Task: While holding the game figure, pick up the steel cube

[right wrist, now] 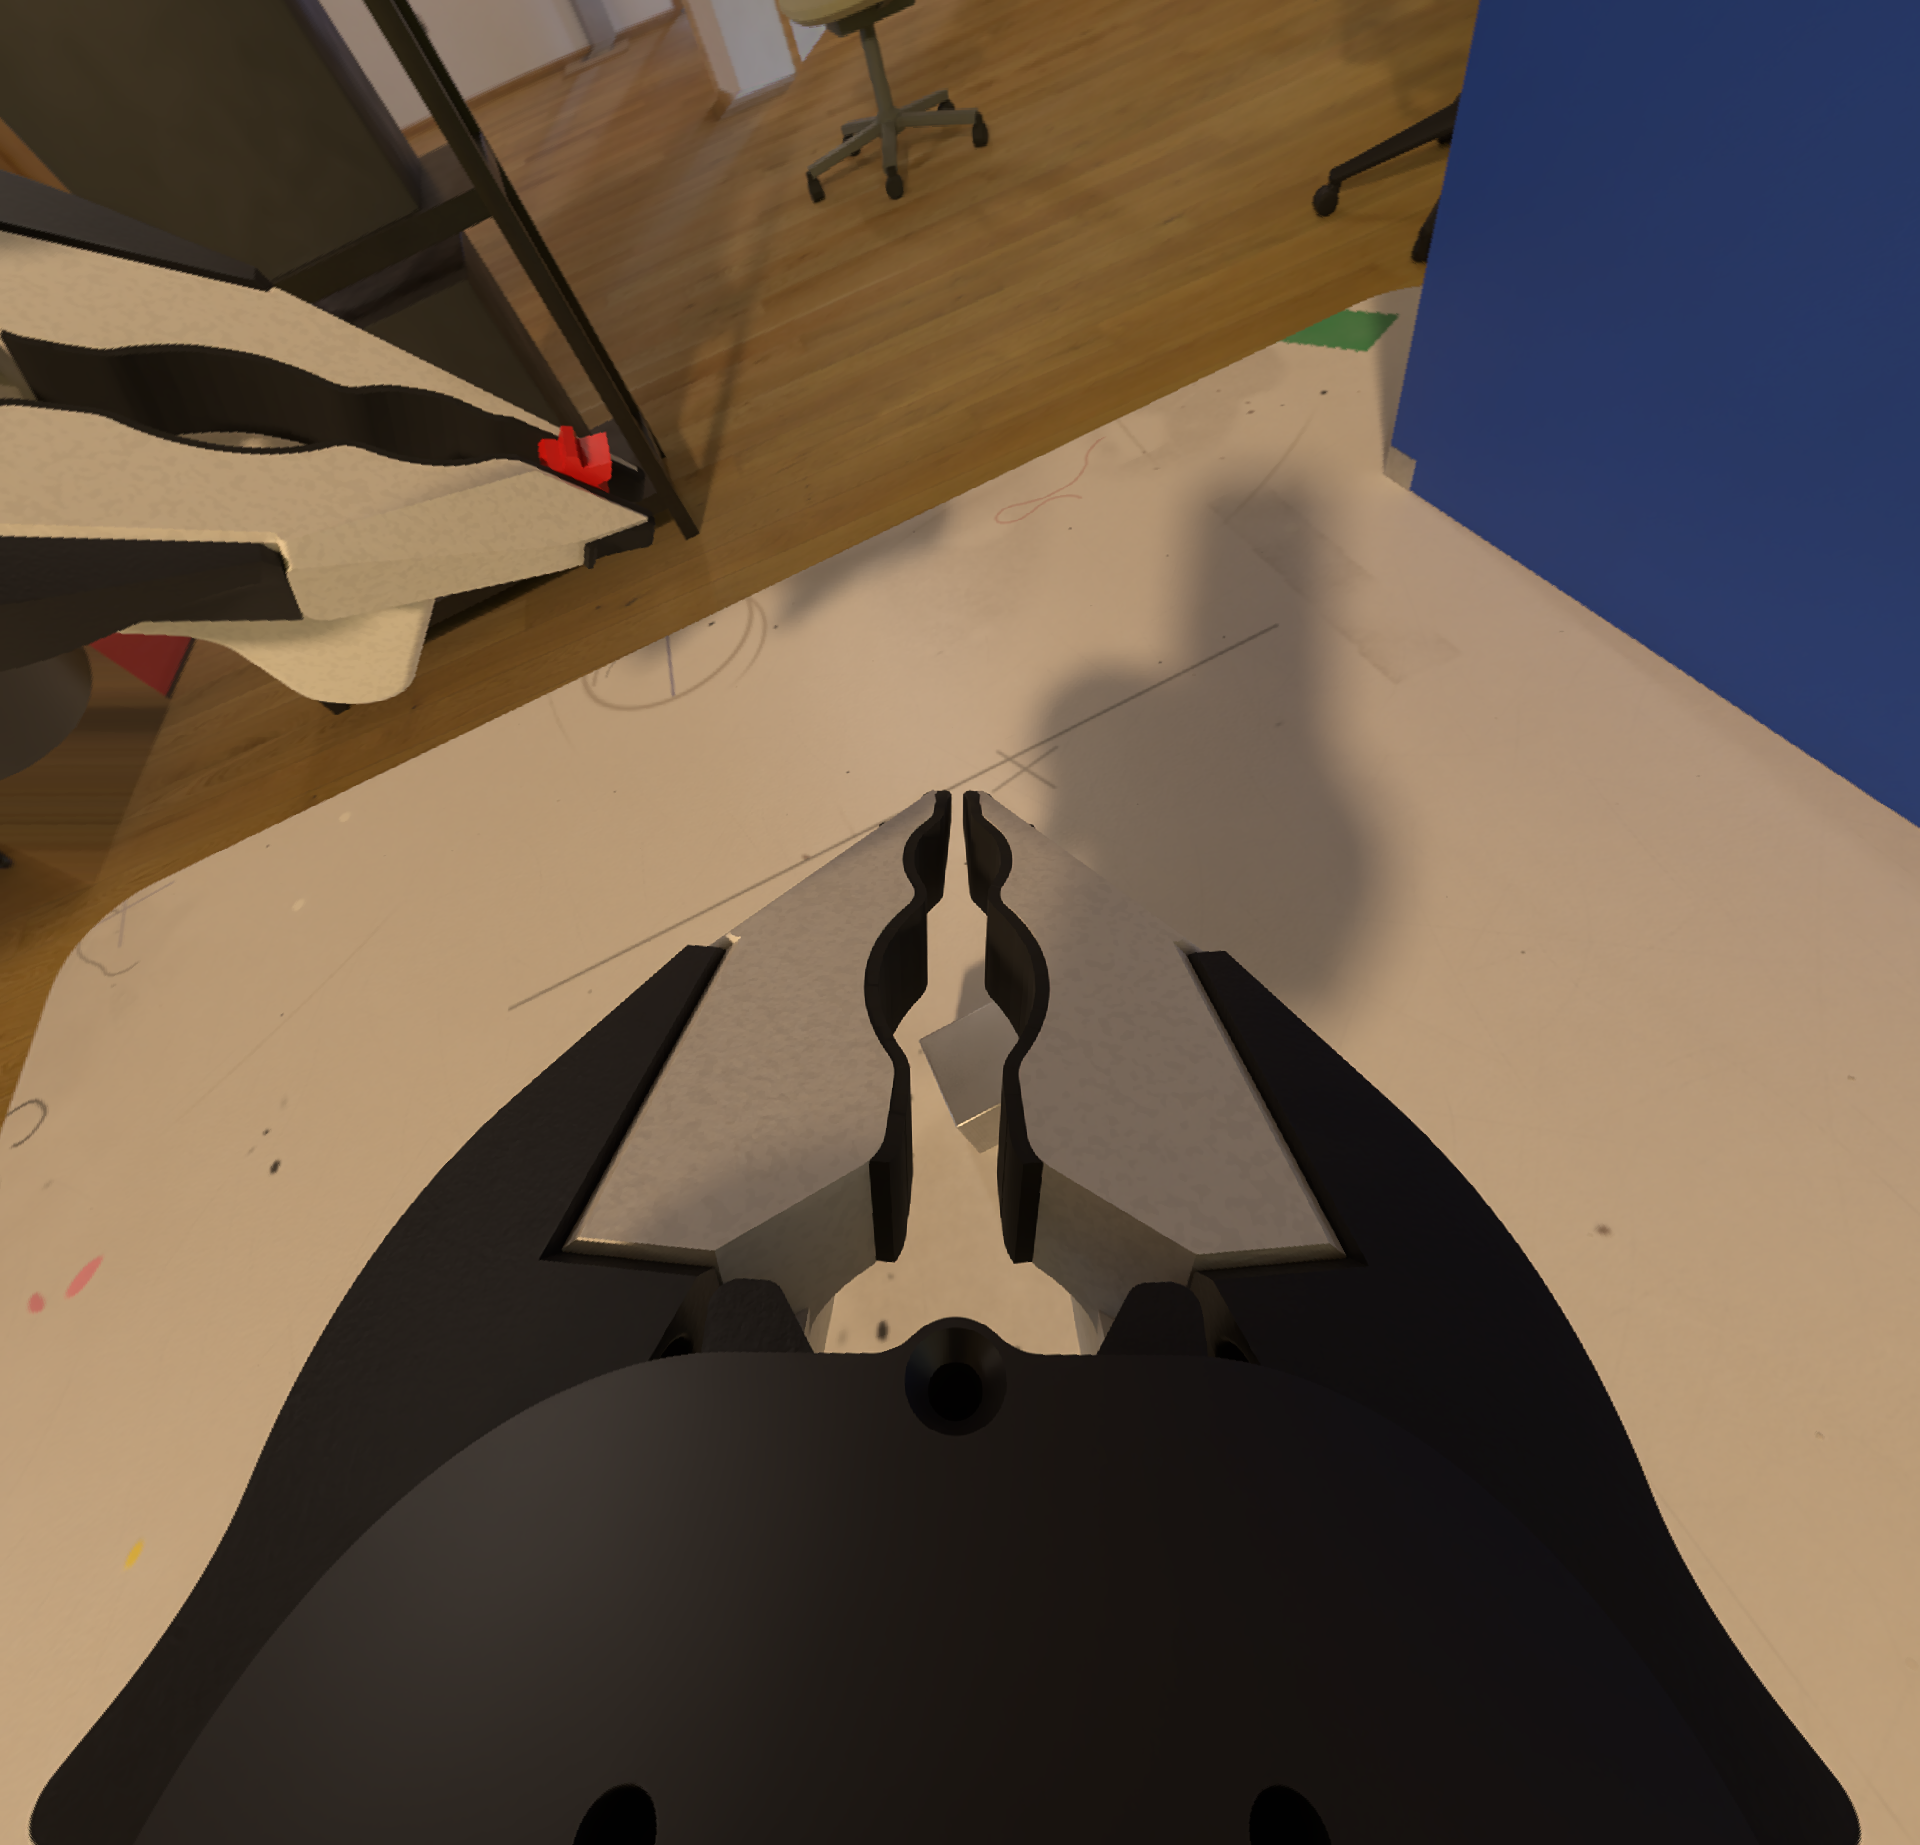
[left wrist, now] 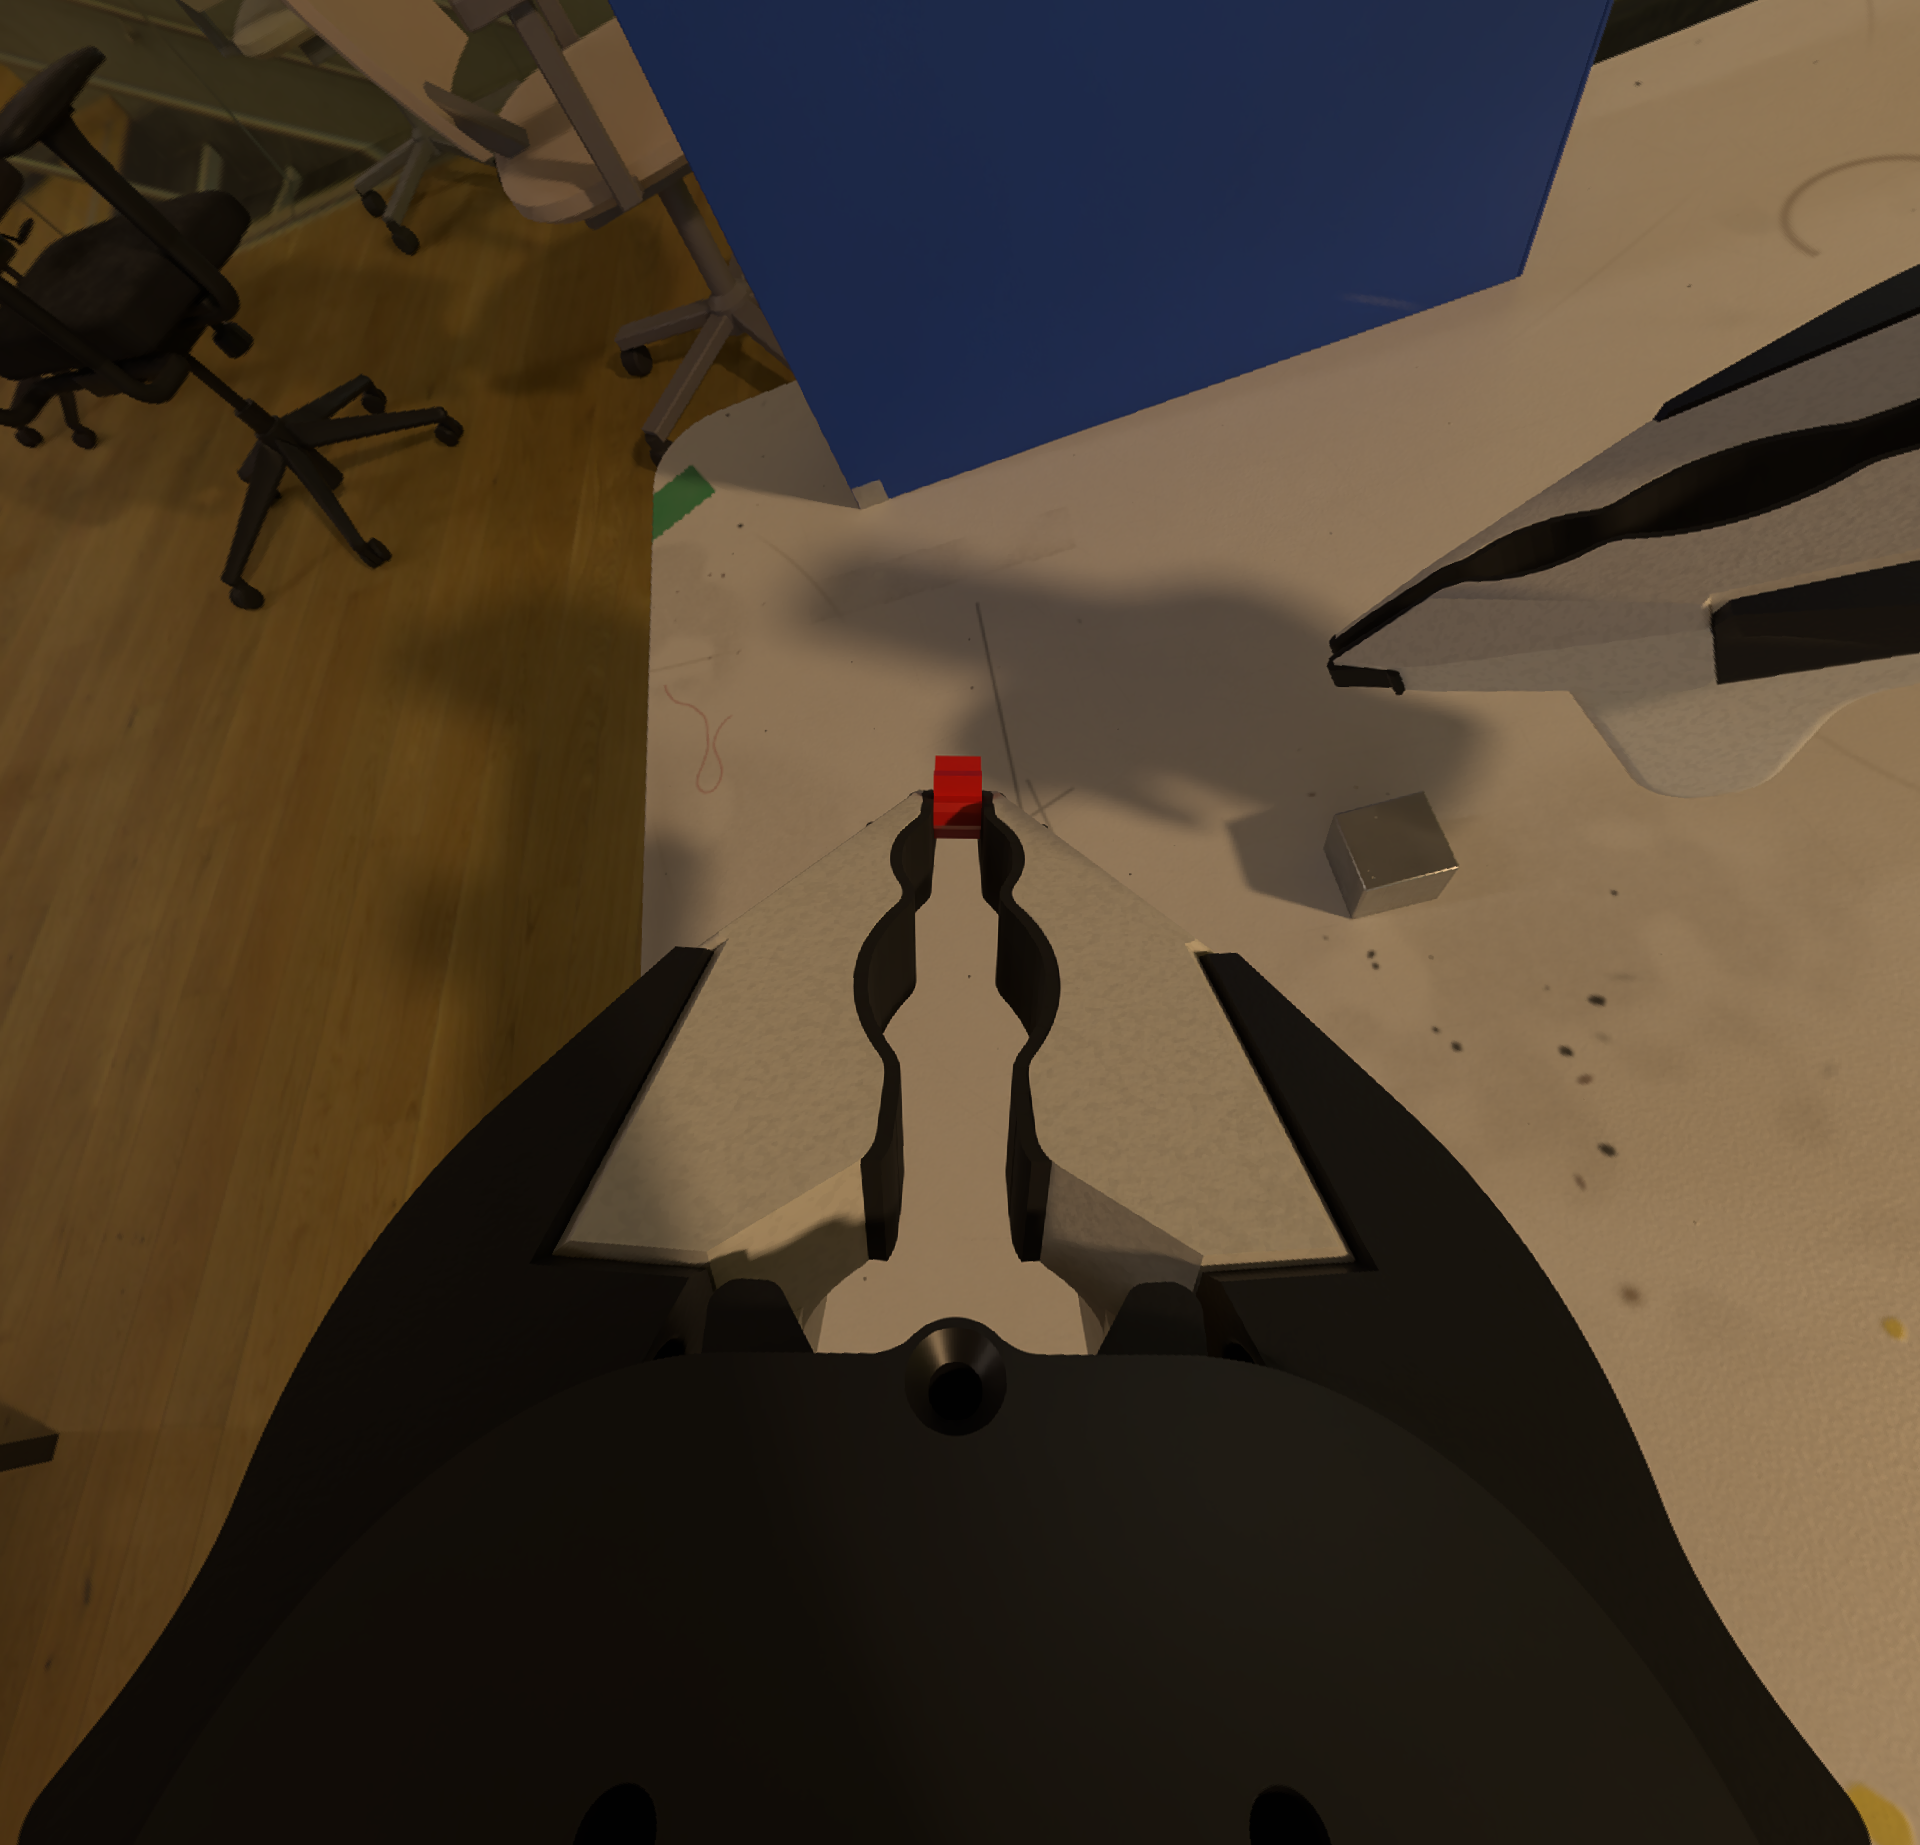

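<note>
My left gripper [left wrist: 956,803] is shut on a small red game figure [left wrist: 956,779] at its fingertips and holds it above the beige table [left wrist: 1195,964]. The steel cube [left wrist: 1390,853], grey and shiny, rests on the table to the right of it. My right gripper [left wrist: 1363,668] hovers just beyond the cube with its tips together. In the right wrist view, my right gripper [right wrist: 956,806] is shut and empty. The cube [right wrist: 961,1076] shows through the gap between its fingers, lower down on the table. The left gripper [right wrist: 613,496] with the red figure [right wrist: 574,453] is at the left.
A tall blue panel [left wrist: 1122,185] stands on the far part of the table [right wrist: 1455,860]. The table's left edge drops to a wooden floor [left wrist: 312,860] with office chairs [left wrist: 135,299]. A green tape patch [left wrist: 681,499] marks the table corner. A black frame [right wrist: 520,237] stands beyond the edge.
</note>
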Robot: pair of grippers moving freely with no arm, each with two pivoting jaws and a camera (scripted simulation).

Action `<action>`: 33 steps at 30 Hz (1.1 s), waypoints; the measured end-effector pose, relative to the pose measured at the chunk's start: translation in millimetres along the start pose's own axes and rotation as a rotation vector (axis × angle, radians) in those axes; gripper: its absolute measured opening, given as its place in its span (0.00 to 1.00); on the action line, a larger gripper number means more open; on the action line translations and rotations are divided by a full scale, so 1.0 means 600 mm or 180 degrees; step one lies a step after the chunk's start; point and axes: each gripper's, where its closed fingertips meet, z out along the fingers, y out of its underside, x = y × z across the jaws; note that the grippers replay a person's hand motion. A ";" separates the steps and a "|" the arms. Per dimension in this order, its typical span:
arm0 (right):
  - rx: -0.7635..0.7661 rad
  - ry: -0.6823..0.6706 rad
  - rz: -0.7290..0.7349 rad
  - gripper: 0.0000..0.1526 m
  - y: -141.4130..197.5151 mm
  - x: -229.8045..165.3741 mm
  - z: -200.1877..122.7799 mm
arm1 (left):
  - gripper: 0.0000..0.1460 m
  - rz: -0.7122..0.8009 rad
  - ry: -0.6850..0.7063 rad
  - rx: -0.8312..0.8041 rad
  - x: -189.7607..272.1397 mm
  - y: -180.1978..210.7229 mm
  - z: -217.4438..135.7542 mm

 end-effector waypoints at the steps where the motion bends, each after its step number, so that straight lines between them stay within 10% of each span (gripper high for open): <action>1: 0.0011 0.0028 0.0001 0.01 0.000 0.001 0.000 | 0.05 0.0003 -0.0015 0.0006 0.001 -0.001 0.000; 22: 0.0035 0.0125 -0.0055 0.01 0.000 0.009 0.004 | 0.05 -0.0079 -0.0103 0.0026 -0.005 0.006 0.006; 28: -0.0144 -0.0048 -0.0010 0.24 0.010 0.014 -0.015 | 0.05 -0.0141 -0.0187 -0.0022 -0.025 0.016 0.006; 33: -0.0289 0.0000 -0.0020 0.22 0.023 0.036 -0.031 | 0.05 -0.0130 -0.0213 -0.0111 -0.035 0.026 0.010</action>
